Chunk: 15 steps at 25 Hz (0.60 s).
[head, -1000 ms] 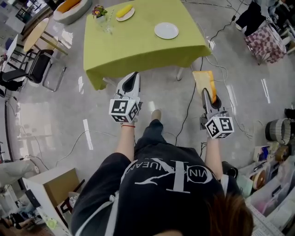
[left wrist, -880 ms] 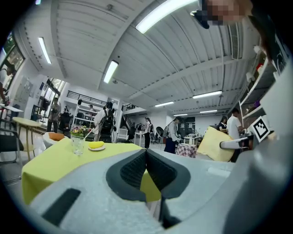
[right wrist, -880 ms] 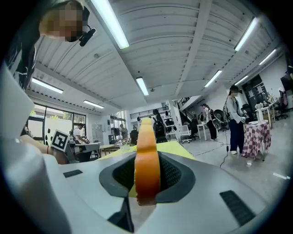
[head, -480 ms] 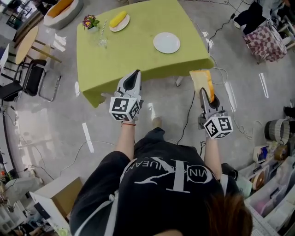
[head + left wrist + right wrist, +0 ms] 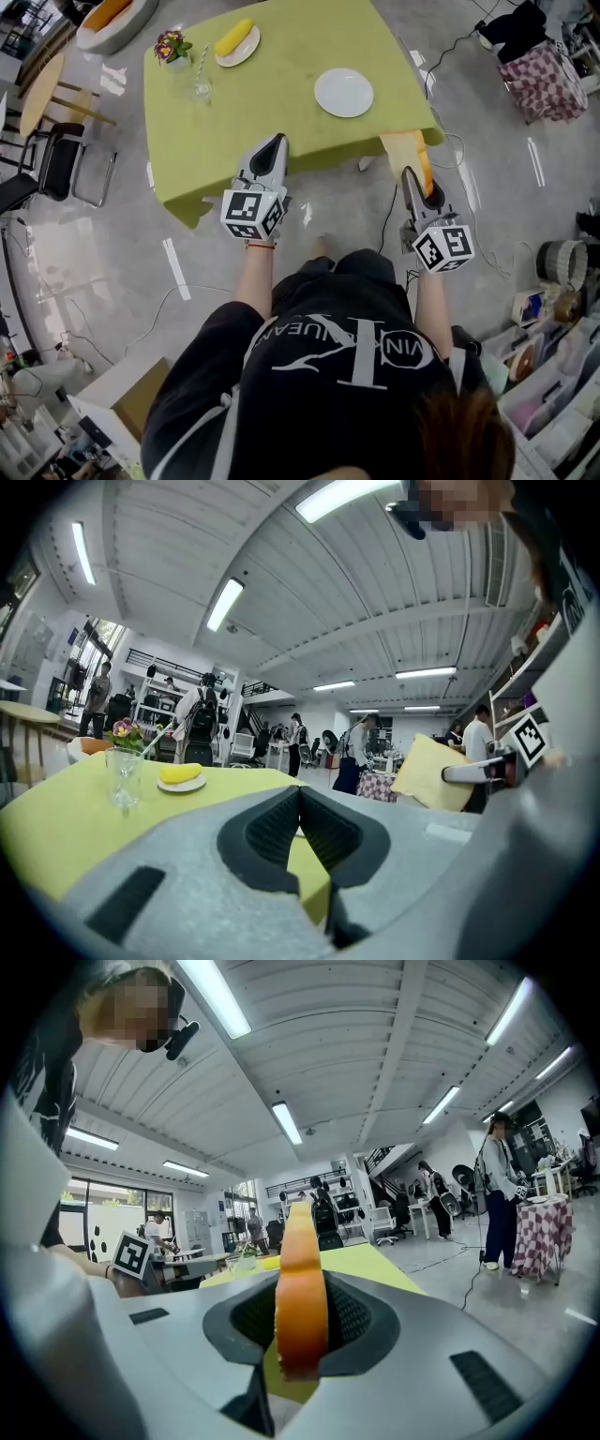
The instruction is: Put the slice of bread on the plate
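Observation:
A tan slice of bread [image 5: 405, 152] with an orange crust stands on edge in my right gripper [image 5: 410, 174], whose jaws are shut on it. In the right gripper view the slice [image 5: 300, 1283] shows edge-on between the pads. It hangs over the floor at the near right corner of the green-clothed table [image 5: 244, 131]. The empty white plate [image 5: 344, 93] lies on that table, beyond and left of the bread. My left gripper [image 5: 275, 142] is over the table's near edge, shut with nothing in it [image 5: 299, 792]. From the left gripper view the bread [image 5: 431, 772] shows off to the right.
On the far left of the table stand a glass with a straw [image 5: 199, 86], a small flower pot [image 5: 171, 45] and a plate with a yellow item [image 5: 236, 42]. Chairs [image 5: 56, 159] are to the left. Cables [image 5: 450, 150] lie on the floor to the right. People stand in the background.
Both grippers and the person have come closer to the table. The left gripper now reaches its near edge. The bread stays clamped in the right gripper.

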Tool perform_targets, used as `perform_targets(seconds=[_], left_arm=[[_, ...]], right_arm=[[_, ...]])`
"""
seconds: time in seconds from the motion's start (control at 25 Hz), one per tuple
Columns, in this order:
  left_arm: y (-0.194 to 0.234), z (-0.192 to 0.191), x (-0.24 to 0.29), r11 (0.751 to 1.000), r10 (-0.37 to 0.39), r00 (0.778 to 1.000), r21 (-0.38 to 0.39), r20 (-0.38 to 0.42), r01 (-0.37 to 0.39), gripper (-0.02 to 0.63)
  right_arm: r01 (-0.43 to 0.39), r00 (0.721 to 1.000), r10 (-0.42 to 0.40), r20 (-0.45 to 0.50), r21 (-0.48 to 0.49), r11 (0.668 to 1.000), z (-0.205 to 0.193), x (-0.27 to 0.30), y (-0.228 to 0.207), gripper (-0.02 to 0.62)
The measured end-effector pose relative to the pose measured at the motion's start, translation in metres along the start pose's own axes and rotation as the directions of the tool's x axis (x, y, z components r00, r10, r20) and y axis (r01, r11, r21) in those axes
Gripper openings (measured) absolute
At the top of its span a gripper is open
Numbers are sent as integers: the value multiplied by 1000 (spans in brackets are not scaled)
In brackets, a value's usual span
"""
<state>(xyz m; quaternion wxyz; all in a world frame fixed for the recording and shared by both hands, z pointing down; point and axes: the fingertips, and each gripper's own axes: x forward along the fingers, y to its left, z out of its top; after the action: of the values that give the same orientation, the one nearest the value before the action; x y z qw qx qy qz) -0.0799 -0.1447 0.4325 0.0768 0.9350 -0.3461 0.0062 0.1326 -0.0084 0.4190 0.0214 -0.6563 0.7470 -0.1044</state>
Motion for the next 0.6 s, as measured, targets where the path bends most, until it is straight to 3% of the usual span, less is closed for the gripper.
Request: perform_targets(seconds=[0.28, 0.6], left_arm=[[2, -23, 11, 999, 26, 999, -22, -45, -27, 0], [10, -26, 39, 993, 117, 991, -14, -64, -118, 0]], right_arm=[[-40, 999, 42, -35, 44, 998, -12, 24, -16, 92], [-202, 973, 207, -100, 50, 978, -11, 88, -32, 92]])
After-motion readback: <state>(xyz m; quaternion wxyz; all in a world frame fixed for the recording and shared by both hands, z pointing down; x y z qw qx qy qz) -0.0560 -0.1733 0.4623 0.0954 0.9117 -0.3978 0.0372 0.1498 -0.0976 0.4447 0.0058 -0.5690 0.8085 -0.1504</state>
